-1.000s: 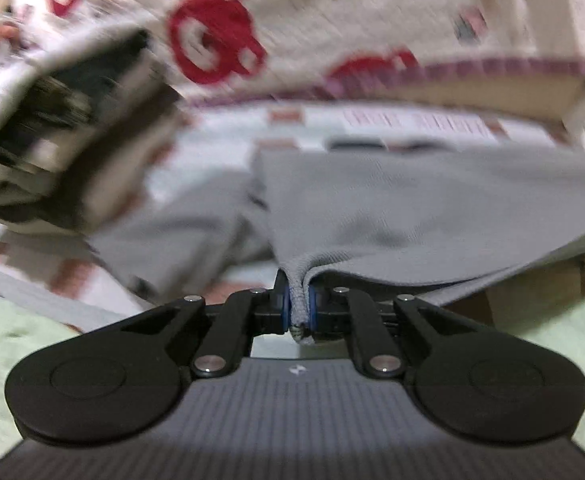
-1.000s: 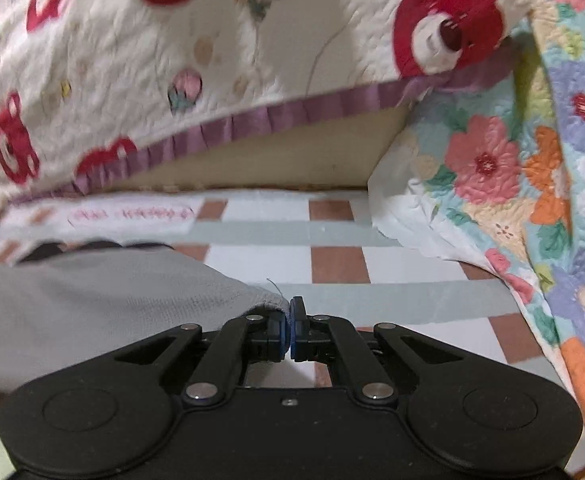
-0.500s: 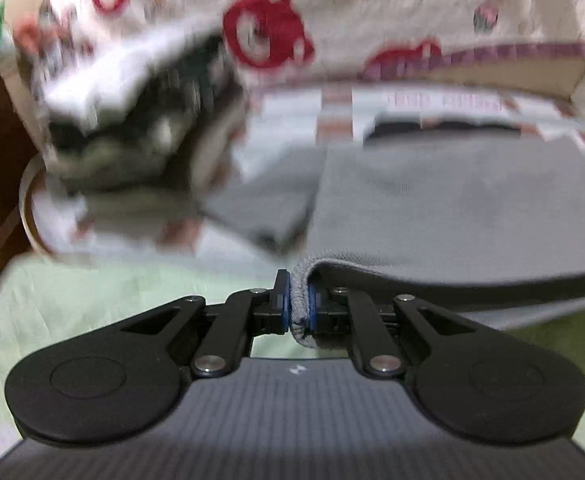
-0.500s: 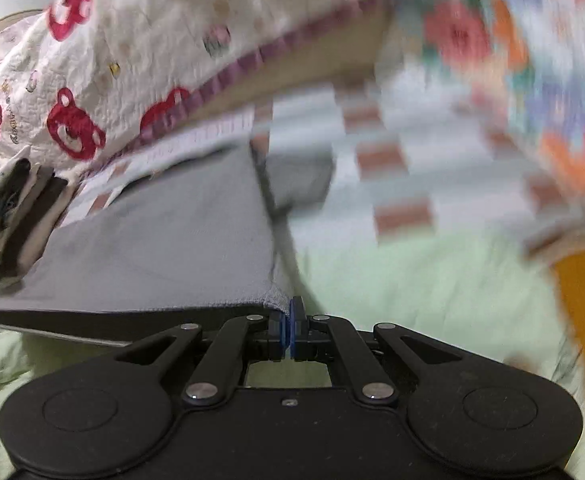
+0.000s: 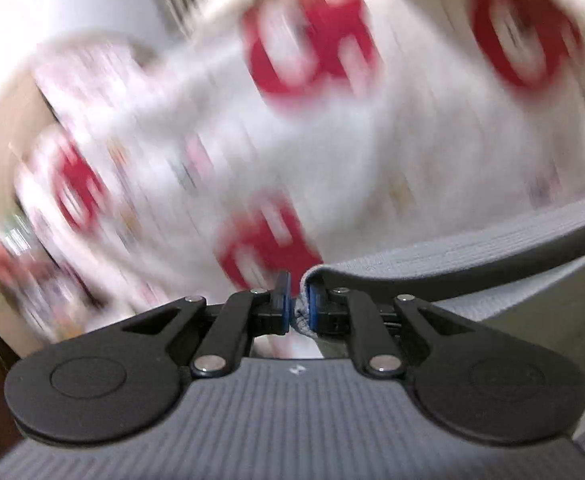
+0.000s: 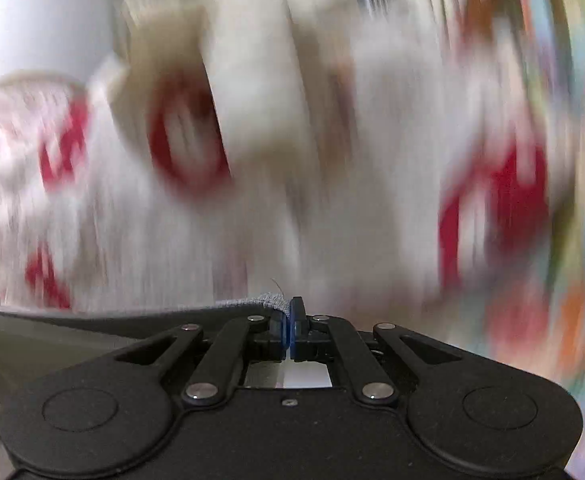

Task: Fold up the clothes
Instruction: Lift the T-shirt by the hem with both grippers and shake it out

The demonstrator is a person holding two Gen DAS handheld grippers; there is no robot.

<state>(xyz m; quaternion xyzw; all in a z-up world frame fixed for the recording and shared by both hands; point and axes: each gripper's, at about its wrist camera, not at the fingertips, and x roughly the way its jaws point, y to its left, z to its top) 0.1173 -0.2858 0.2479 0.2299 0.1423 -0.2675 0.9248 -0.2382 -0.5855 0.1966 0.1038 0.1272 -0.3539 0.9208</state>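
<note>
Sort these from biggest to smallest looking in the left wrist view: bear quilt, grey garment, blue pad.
1. bear quilt, fills most of the view.
2. grey garment.
3. blue pad, though it sits nearest the camera.

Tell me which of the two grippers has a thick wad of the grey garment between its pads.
The left gripper: a rolled hem of the grey garment bunches between its pads. The right gripper pinches only a thin corner, pads nearly together.

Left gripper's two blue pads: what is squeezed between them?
A bunched edge of the grey garment, pinched in the left gripper; the left wrist view shows it.
</note>
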